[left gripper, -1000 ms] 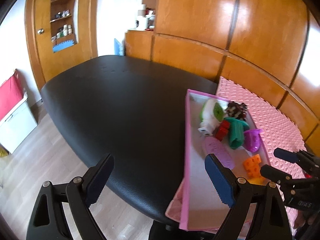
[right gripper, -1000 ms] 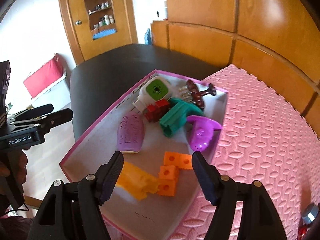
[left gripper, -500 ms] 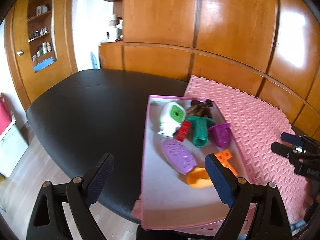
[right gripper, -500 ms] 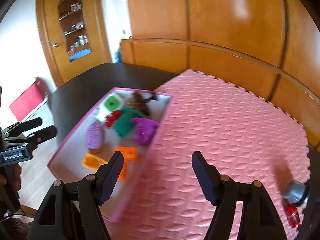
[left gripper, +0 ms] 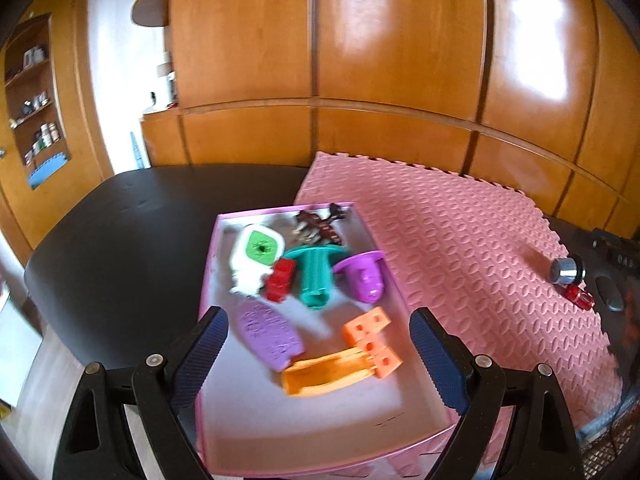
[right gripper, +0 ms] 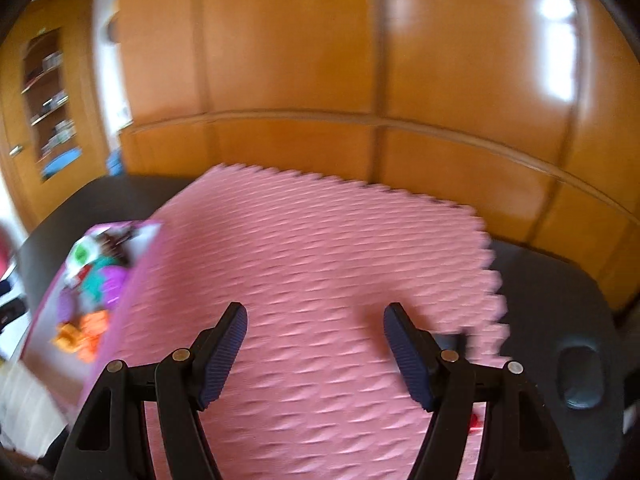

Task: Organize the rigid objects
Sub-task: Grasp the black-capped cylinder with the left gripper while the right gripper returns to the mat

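Most toys already in pink box [left gripper: 208, 280] on black worktop [left gripper: 120, 240]. Silver cylinder [left gripper: 566, 270] and red piece [left gripper: 578, 296] left on pink mat [left gripper: 460, 248]. Left claw [left gripper: 318, 354] released, empty, over box; right claw [right gripper: 316, 350] released, empty, over mat.

Blur and cropped edges

Your right wrist view smears the pink tray [right gripper: 132, 276] beside the foam mat [right gripper: 320, 280] into colour blobs; the red thing [right gripper: 476, 420] hides behind your right tool [right gripper: 316, 316].
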Tool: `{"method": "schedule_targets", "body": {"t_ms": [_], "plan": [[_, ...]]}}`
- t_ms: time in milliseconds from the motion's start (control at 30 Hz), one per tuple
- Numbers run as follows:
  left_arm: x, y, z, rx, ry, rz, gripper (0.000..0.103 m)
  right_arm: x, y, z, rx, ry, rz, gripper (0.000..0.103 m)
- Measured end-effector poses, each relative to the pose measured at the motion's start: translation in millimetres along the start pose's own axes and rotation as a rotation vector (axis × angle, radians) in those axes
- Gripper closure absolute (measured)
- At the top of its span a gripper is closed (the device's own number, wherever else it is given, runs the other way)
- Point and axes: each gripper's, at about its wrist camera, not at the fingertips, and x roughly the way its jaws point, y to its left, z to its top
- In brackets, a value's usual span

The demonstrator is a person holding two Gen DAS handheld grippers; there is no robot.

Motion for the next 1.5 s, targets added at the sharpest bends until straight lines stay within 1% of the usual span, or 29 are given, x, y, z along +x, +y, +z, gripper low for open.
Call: {"method": "schedule_targets", "body": {"t_ms": [100, 167, 200, 267, 333, 367, 467, 567, 633, 767, 933, 967, 1033, 1100, 1167, 1300, 1400, 1500], "plan": [[1.7, -15.5, 5.8, 0.032, -0.009, -0.022, 0.010, 1.5, -42.8, -5.7, 0.103, -0.029, -0.106, 0.031], [3.5, -25.8, 9.0, 0.057, -0.008, -0.040, 0.010, 4.7, -76.4, -15.7, 0.217, -0.043, -0.172, 0.031], [4.4, -31.6, 10.1, 0.069, -0.007, -0.046, 0.010, 5.1, -87.4, -18.7, 0.265, -0.045, -0.185, 0.031], [7.1, -44.1, 12.4, 0.091, -0.004, -0.073, 0.010, 5.6, -117.6, -25.1, 0.423, -0.035, -0.205, 0.031], [10.1, -58.4, 14.2, 0.110, 0.001, -0.101, 0.010, -3.6, -137.4, -30.1, 0.520, -0.080, -0.226, 0.031], [12.0, -66.2, 15.0, 0.120, 0.007, -0.117, 0.010, -6.1, -143.8, -32.6, 0.547, -0.083, -0.235, 0.031], [20.0, -92.4, 17.0, 0.152, 0.030, -0.172, 0.010, -8.4, -154.8, -39.0, 0.612, -0.074, -0.219, 0.031], [28.1, -122.5, 17.8, 0.199, 0.046, -0.219, 0.010, -8.8, -157.9, -40.5, 0.626, -0.062, -0.229, 0.031], [33.4, -142.8, 17.7, 0.230, 0.055, -0.251, 0.010, -7.6, -159.2, -42.0, 0.645, -0.054, -0.214, 0.031], [52.7, -182.9, 17.6, 0.271, 0.110, -0.311, 0.011, -6.2, -162.8, -46.6, 0.693, -0.043, -0.191, 0.031], [73.4, -230.4, 21.2, 0.265, 0.196, -0.423, 0.010, -6.0, -169.1, -49.7, 0.739, -0.041, -0.182, 0.031], [78.2, -239.5, 23.4, 0.258, 0.210, -0.437, 0.005, -5.9, -170.4, -50.6, 0.749, -0.041, -0.179, 0.031], [83.6, -256.2, 25.9, 0.239, 0.228, -0.468, 0.001, -6.9, -172.2, -51.6, 0.764, -0.042, -0.176, 0.031], [91.9, -275.3, 30.9, 0.218, 0.254, -0.507, 0.001, -8.6, -174.4, -53.0, 0.782, -0.051, -0.174, 0.031], [100.2, -291.2, 34.5, 0.218, 0.270, -0.521, 0.000, -9.3, -176.4, -54.1, 0.796, -0.056, -0.167, 0.031], [124.4, -326.5, 38.4, 0.228, 0.314, -0.522, 0.000, -9.6, -177.6, -54.5, 0.806, -0.061, -0.149, 0.031], [140.4, -338.7, 42.6, 0.201, 0.351, -0.517, 0.000, -10.5, -178.0, -54.4, 0.813, -0.068, -0.138, 0.031], [151.1, -348.8, 45.1, 0.181, 0.353, -0.497, 0.000, -10.0, -178.6, -54.2, 0.819, -0.068, -0.125, 0.031]]}}
